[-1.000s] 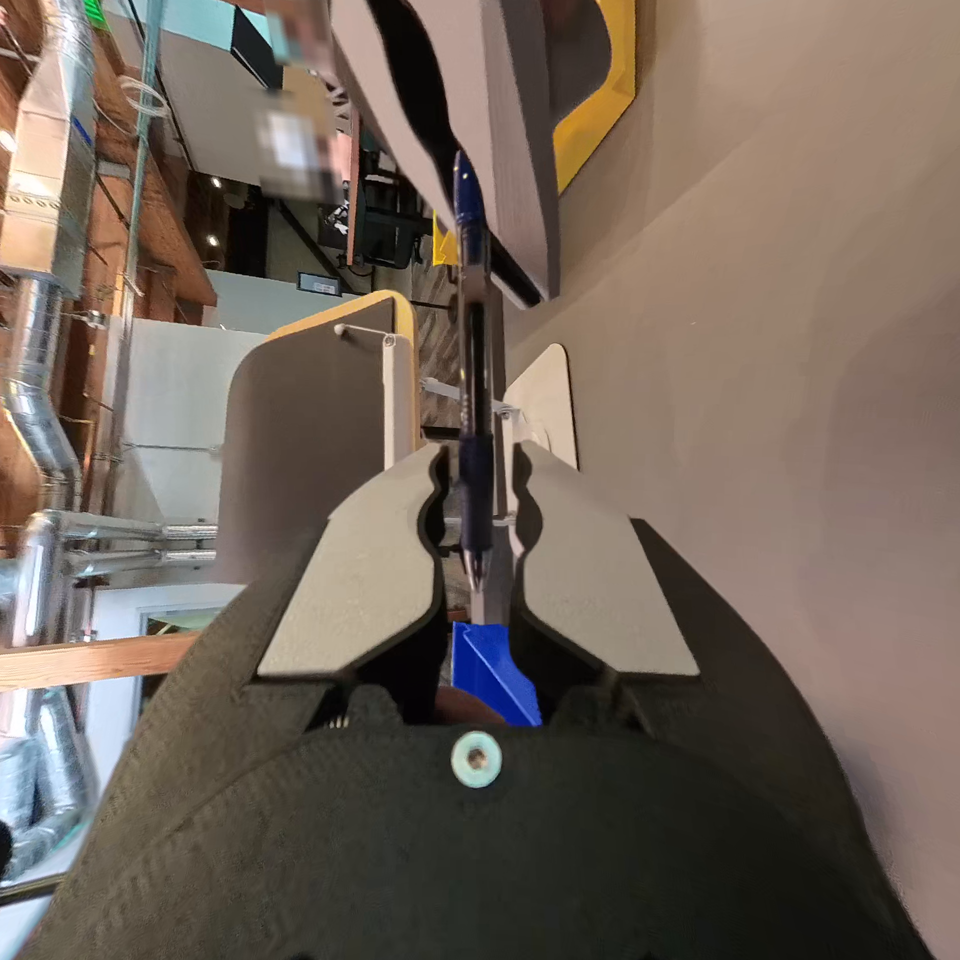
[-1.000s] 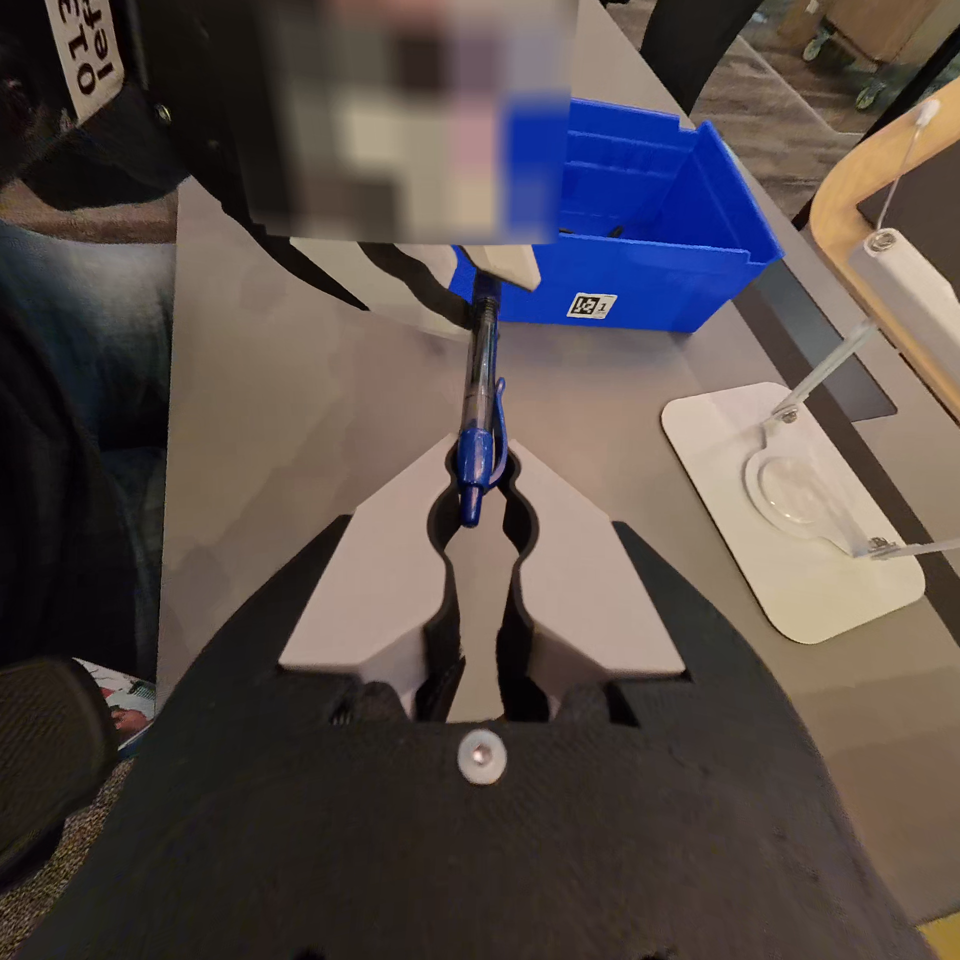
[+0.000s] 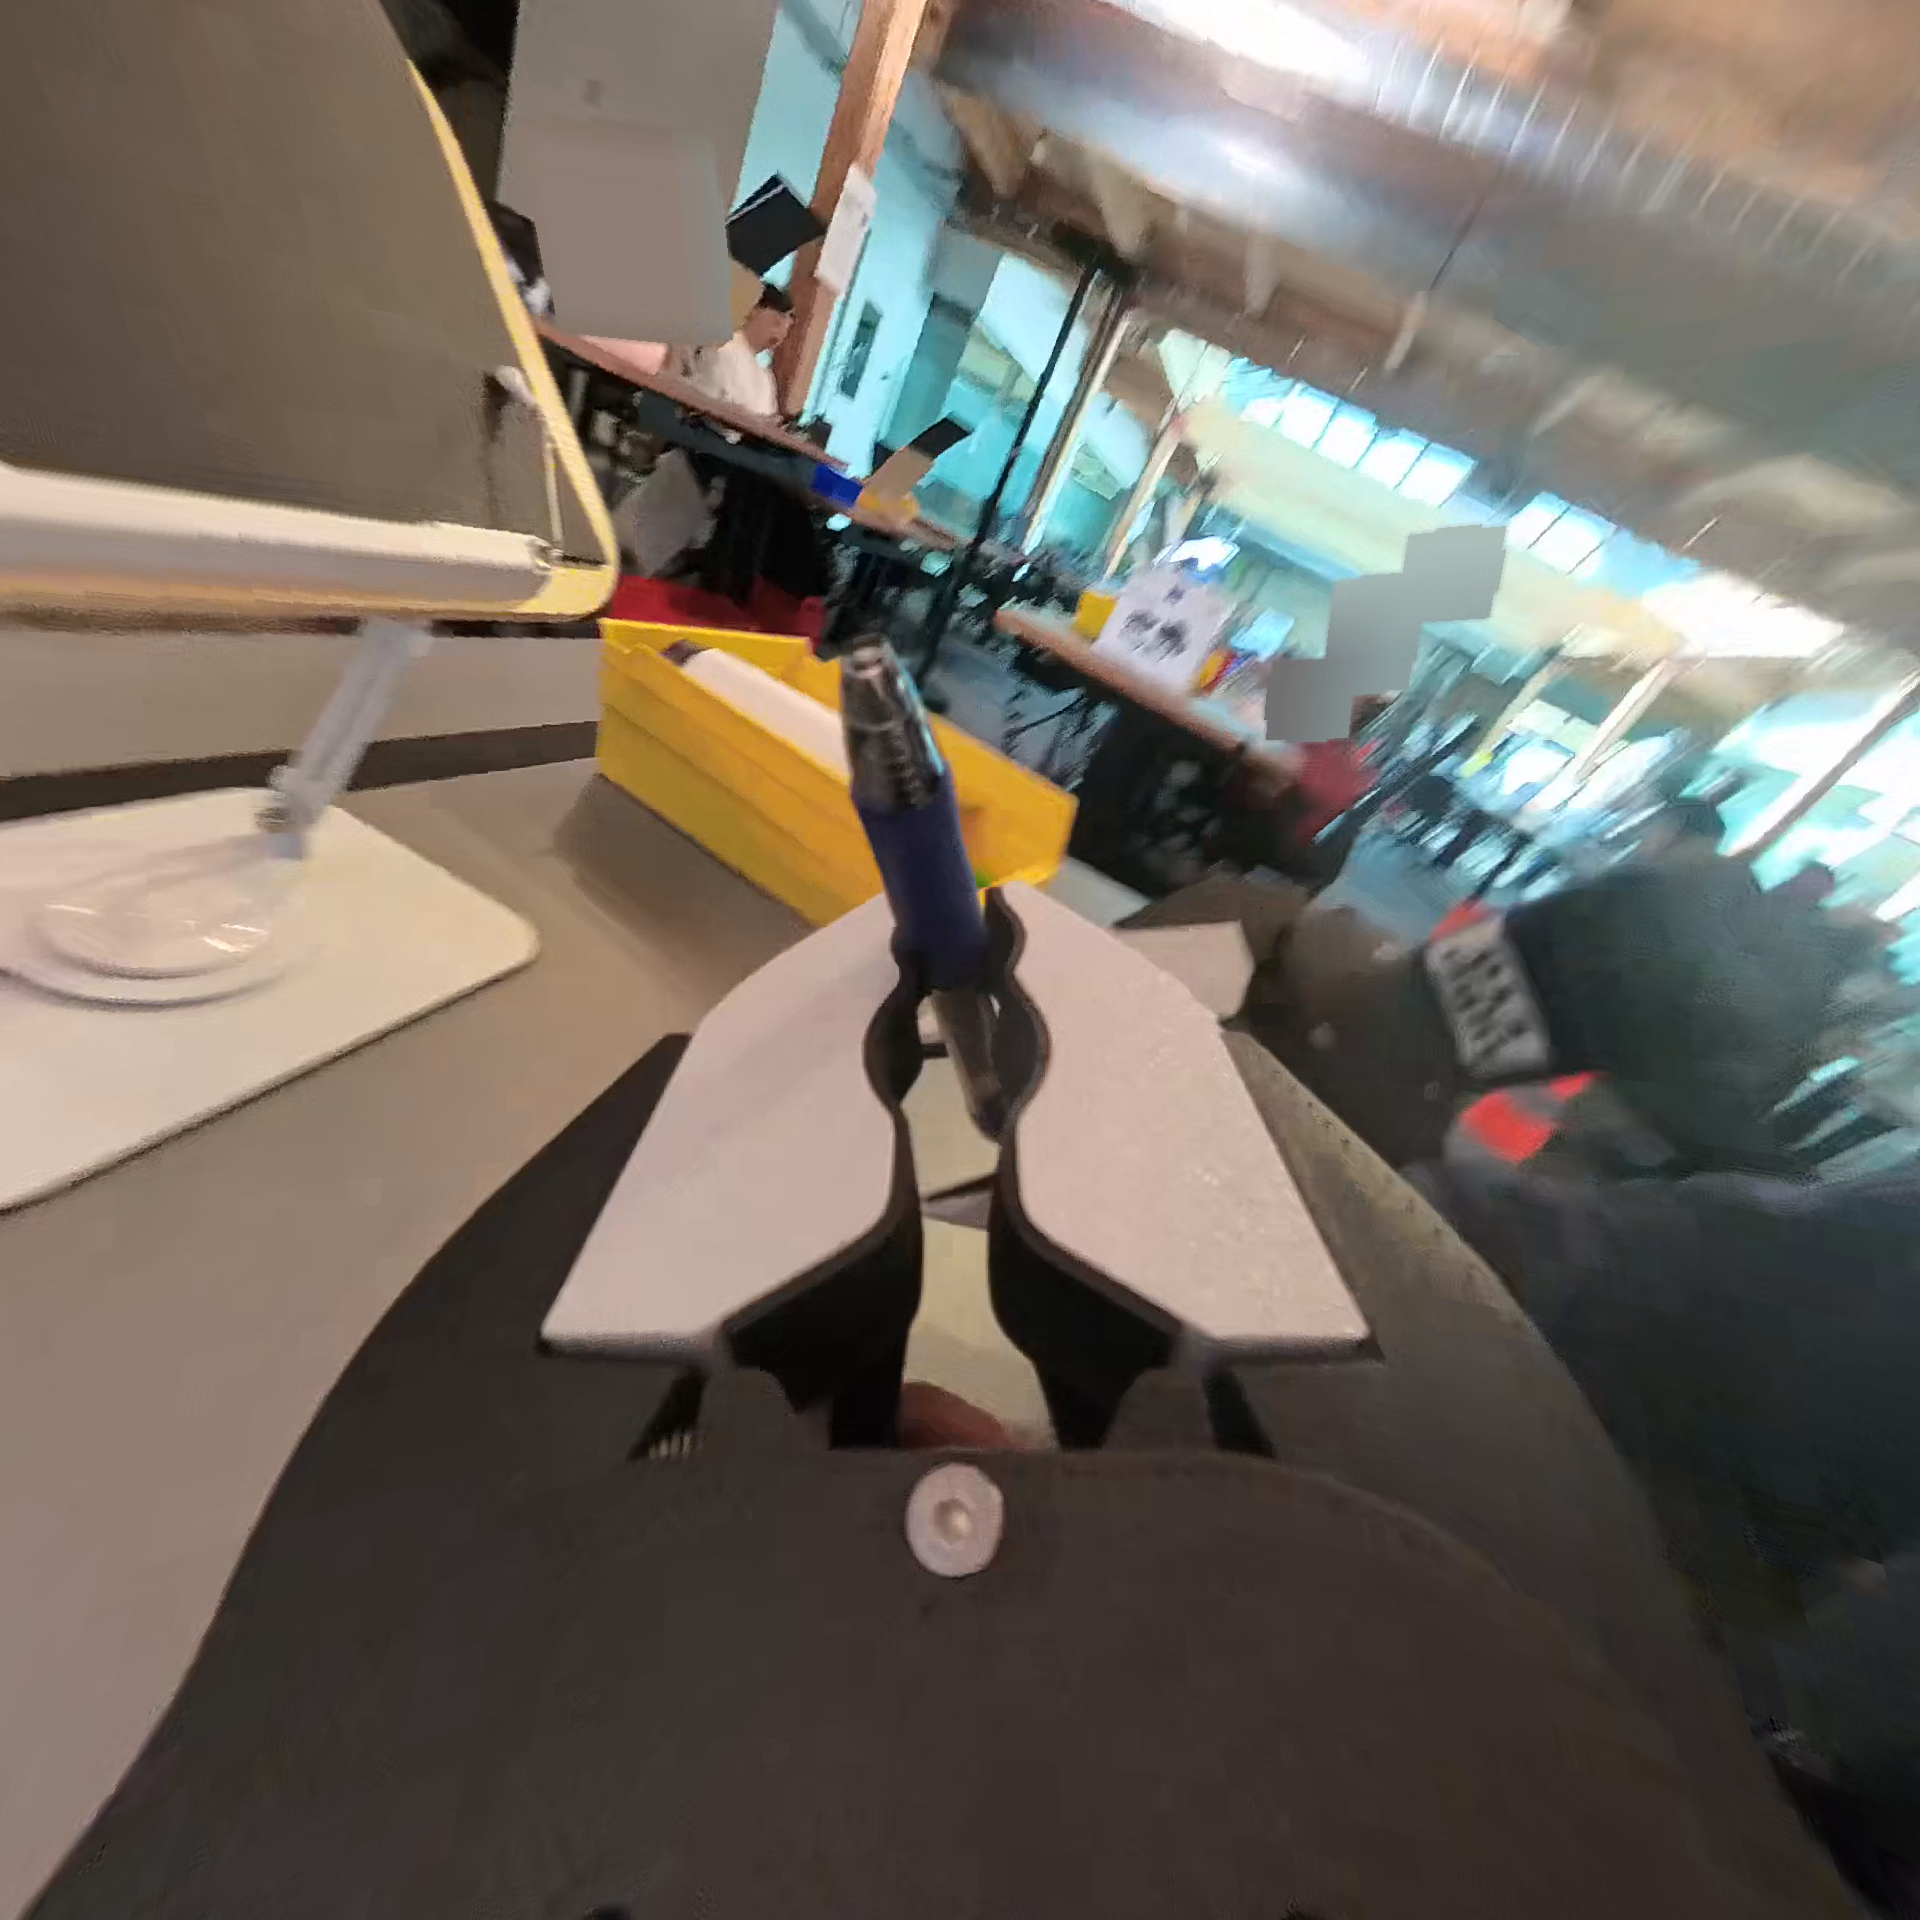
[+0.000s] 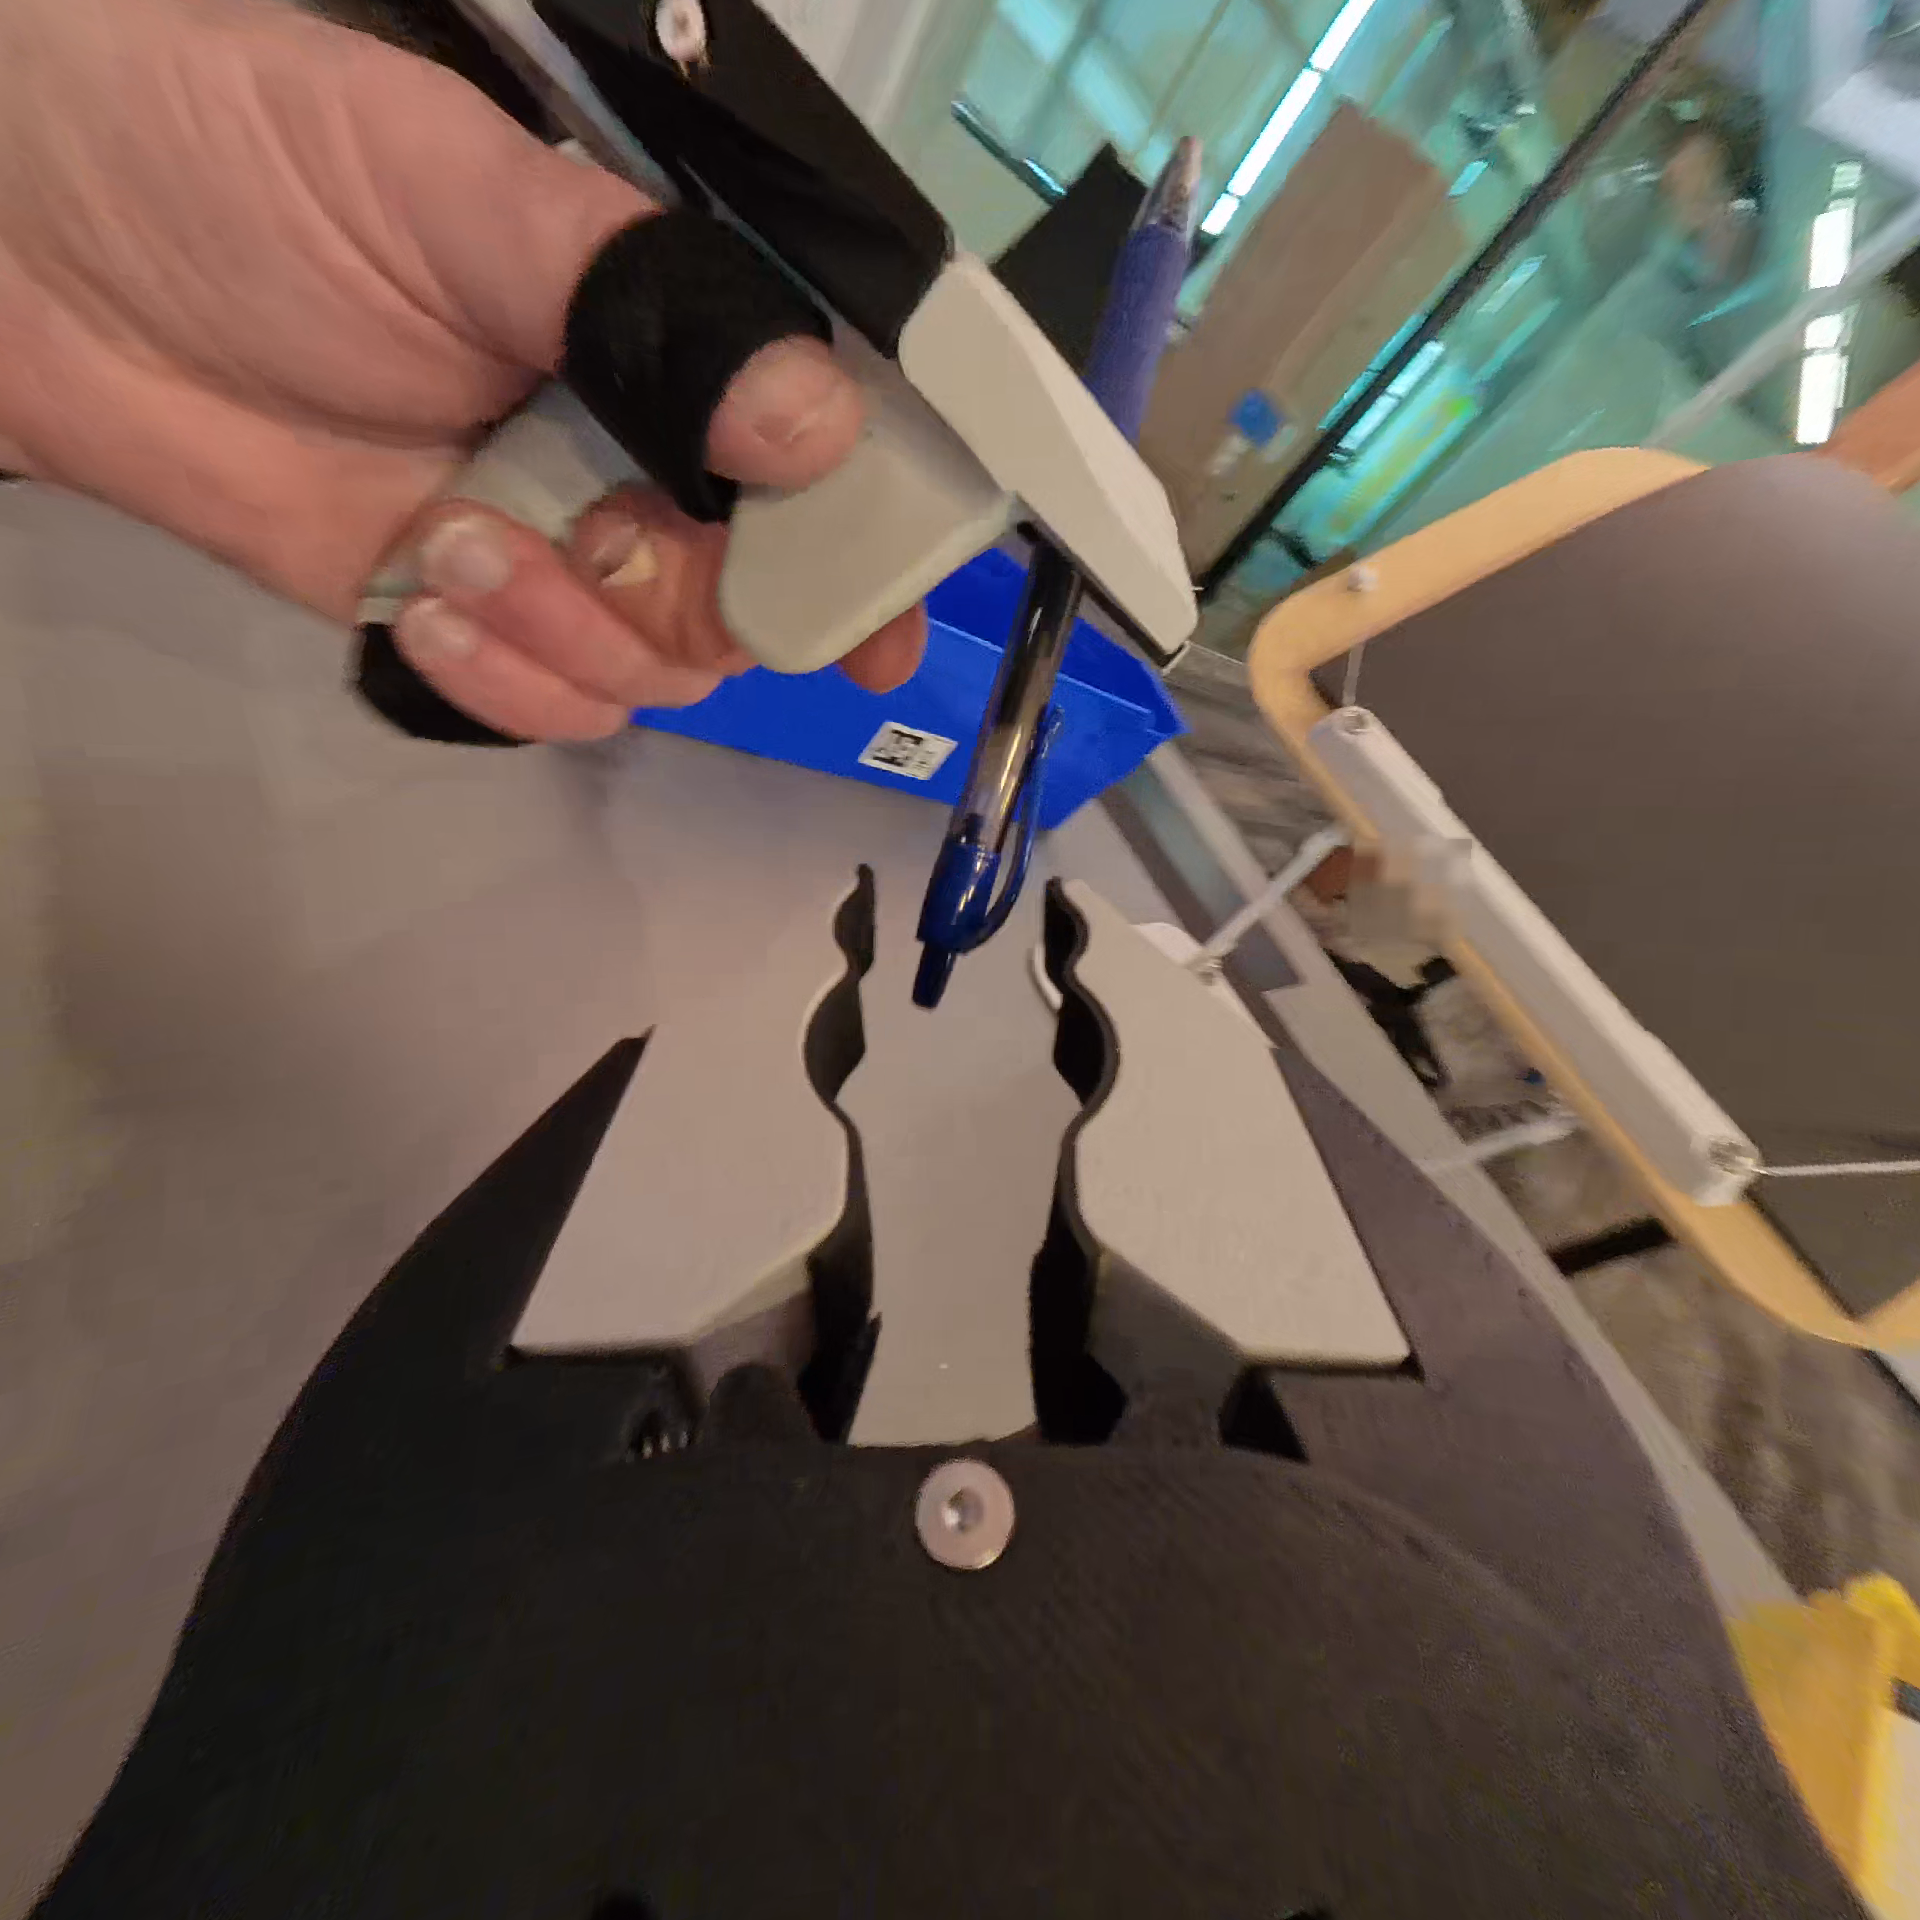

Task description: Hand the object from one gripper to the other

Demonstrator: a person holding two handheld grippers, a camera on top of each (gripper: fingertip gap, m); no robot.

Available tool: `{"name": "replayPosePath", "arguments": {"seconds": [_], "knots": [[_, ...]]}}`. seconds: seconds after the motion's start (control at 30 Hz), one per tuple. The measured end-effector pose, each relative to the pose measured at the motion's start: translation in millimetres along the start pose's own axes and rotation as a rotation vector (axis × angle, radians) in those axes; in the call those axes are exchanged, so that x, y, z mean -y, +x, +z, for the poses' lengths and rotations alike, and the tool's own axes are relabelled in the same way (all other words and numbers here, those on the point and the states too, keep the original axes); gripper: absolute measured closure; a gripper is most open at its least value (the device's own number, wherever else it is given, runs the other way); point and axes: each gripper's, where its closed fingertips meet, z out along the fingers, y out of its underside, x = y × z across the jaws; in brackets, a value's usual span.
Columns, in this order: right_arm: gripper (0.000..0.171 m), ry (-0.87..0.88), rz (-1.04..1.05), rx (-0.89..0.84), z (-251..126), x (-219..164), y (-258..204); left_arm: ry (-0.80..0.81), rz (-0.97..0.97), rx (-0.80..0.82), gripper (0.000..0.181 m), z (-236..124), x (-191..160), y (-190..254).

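You're working over the grey matte tabletop [image 4: 260, 935], w/ the blue plastic bin [image 4: 1091, 717] sitting beyond both grippers and the yellow plastic tray [image 3: 748, 790] lying just past your left tips.

Your left gripper [image 3: 951, 956] is clamping the blue click pen w/ clear barrel and rubber grip [image 4: 997, 790]: its grey fingers are pinched together on the barrel just behind the grip, w/ the writing tip poking up past them. Your hand [image 4: 312, 343] is squeezing that gripper's trigger.

Your right gripper [image 4: 956, 904] is standing w/ its fingers spread apart. The pen's clip end is hanging between its tips, not touching either one as far as I can tell.

Risks, as I'm judging them:
- The left hold is sitting near one end, so the long free end could be pivoting if bumped.
- If you're easing the trigger, the pen is dropping to the tabletop, since nothing else is holding it.
- Pulling away crooked, a right fingertip could be snagging the clip.
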Motion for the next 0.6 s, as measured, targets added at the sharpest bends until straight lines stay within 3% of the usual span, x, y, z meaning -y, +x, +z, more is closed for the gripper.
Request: {"name": "replayPosePath", "arguments": {"seconds": [0.1,0.2,0.33,0.5,0.6], "knots": [[0.133,0.092,0.117,0.110,-17.4,12.0,3.5,-0.112,0.269,0.103,0.172,-3.4,-3.2,-9.5],[0.139,0.247,0.256,0.193,-35.2,46.3,20.5,-0.226,0.558,0.187,0.173,-4.9,-5.1,-15.7],[0.136,0.345,0.266,0.314,-37.3,77.9,25.7,-0.387,0.954,0.177,0.172,0.1,-19.1,-7.6],[0.164,0.274,0.087,0.377,-18.0,74.7,5.3,-0.420,0.910,0.050,0.172,7.4,-30.3,11.6],[0.164,0.291,0.070,0.359,-18.8,75.9,7.2,-0.404,0.868,0.024,0.172,7.2,-30.5,13.7]]}}
